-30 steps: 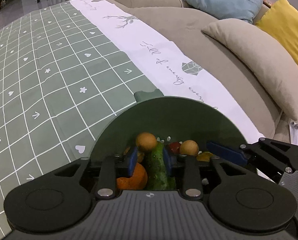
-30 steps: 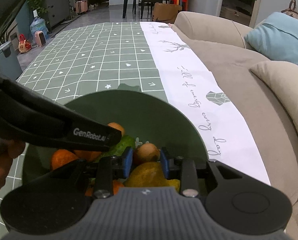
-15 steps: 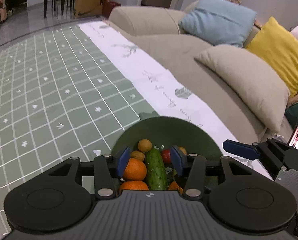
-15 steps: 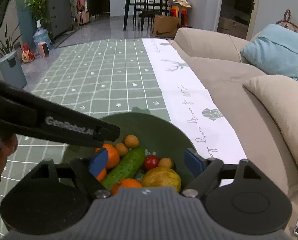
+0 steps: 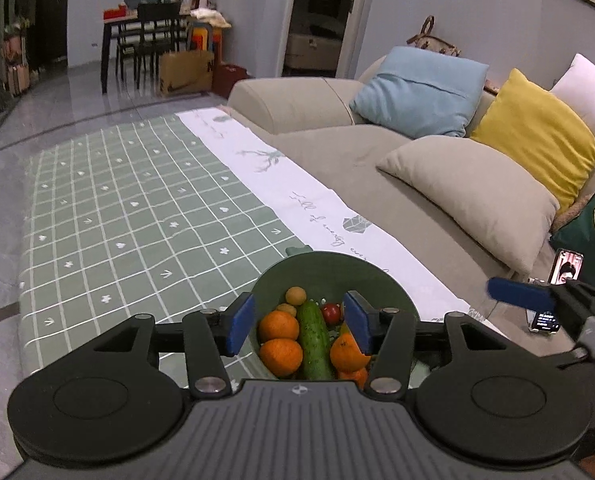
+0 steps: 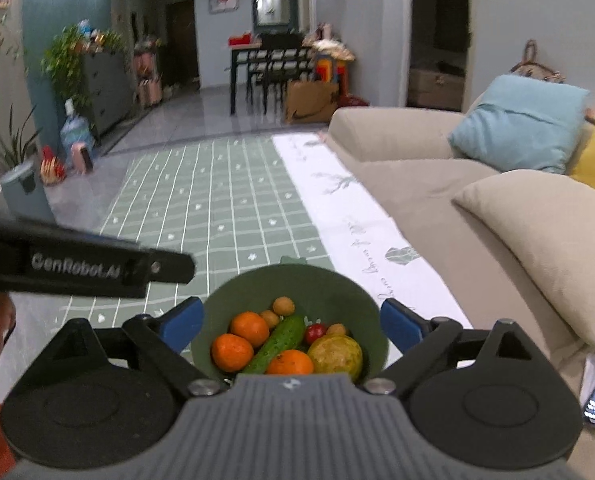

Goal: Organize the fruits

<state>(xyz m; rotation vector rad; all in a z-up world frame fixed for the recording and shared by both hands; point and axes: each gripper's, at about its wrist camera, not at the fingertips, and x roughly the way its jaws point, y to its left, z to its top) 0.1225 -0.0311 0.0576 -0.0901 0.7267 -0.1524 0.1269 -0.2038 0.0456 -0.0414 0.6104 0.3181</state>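
Note:
A green bowl (image 5: 361,270) (image 6: 329,280) stands on the table's green checked cloth. It holds a cucumber (image 5: 314,340) (image 6: 275,344), oranges (image 5: 278,325) (image 6: 232,352), a red tomato (image 5: 330,313) (image 6: 315,333), small brown fruits (image 5: 296,295) (image 6: 283,305) and a yellow-green fruit (image 6: 335,356). My left gripper (image 5: 299,324) is open and empty, held above the bowl. My right gripper (image 6: 291,326) is wide open and empty, also above the bowl. The left gripper's arm (image 6: 85,266) crosses the right wrist view.
A white runner (image 5: 297,200) lies along the table's right edge. A beige sofa (image 5: 377,168) with several pillows stands to the right. A phone (image 5: 565,266) lies on the sofa. Dining chairs and a table (image 6: 273,64) stand far back.
Both grippers opened, the left off the cucumber and the right off a small brown fruit, and rose back away from the bowl. The fruits now lie in the bowl.

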